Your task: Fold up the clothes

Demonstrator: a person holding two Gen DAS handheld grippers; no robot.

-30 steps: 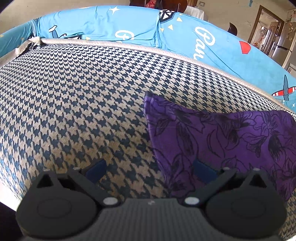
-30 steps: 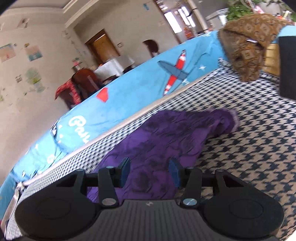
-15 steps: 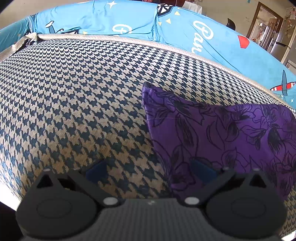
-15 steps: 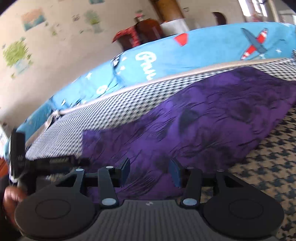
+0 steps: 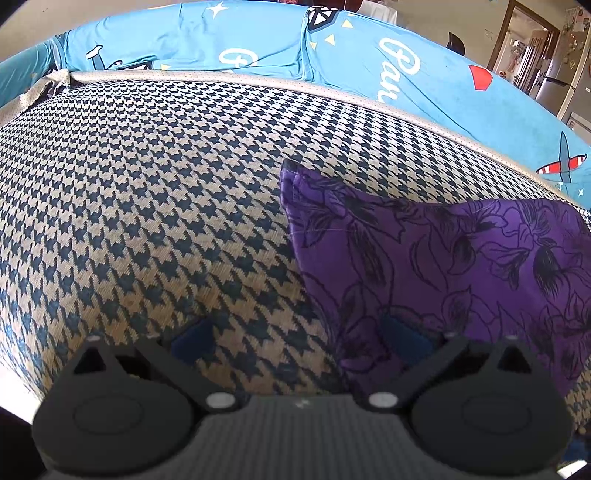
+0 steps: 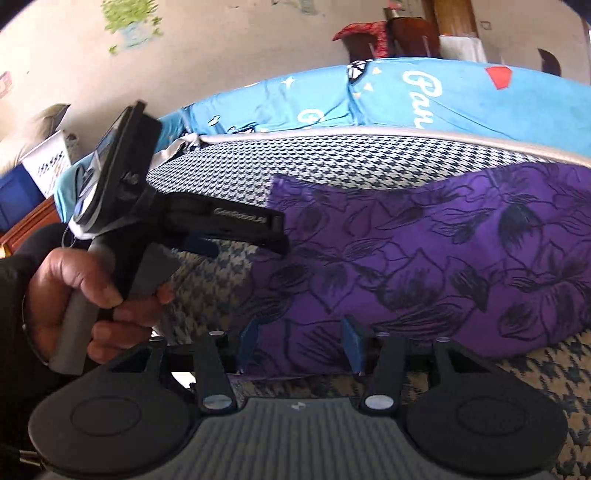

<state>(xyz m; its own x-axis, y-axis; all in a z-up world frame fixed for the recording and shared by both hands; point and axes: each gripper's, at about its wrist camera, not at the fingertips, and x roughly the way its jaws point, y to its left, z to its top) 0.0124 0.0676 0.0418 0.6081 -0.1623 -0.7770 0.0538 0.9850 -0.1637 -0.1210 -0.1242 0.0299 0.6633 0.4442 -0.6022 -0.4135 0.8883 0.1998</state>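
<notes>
A purple cloth with a dark flower print (image 5: 443, 266) lies flat on the houndstooth cushion (image 5: 147, 206). My left gripper (image 5: 295, 339) is open and low over the cushion, straddling the cloth's near left edge, its right blue pad resting on the purple fabric. In the right wrist view the same purple cloth (image 6: 443, 251) fills the middle. My right gripper (image 6: 299, 345) is open at the cloth's near edge with fabric between its blue pads. The left gripper (image 6: 236, 236), held by a hand (image 6: 77, 291), reaches the cloth's left edge.
A blue printed cover (image 5: 369, 62) drapes the sofa back behind the cushion, with pale piping (image 5: 332, 92) along the seam. Beyond stand a doorway (image 5: 517, 40), a wooden chair with red cloth (image 6: 388, 33) and a wall with stickers (image 6: 129, 22).
My right gripper has swung left and dropped to the cloth's near edge, bringing the left hand and gripper into view. The left gripper has crept slightly forward along the cloth's left edge.
</notes>
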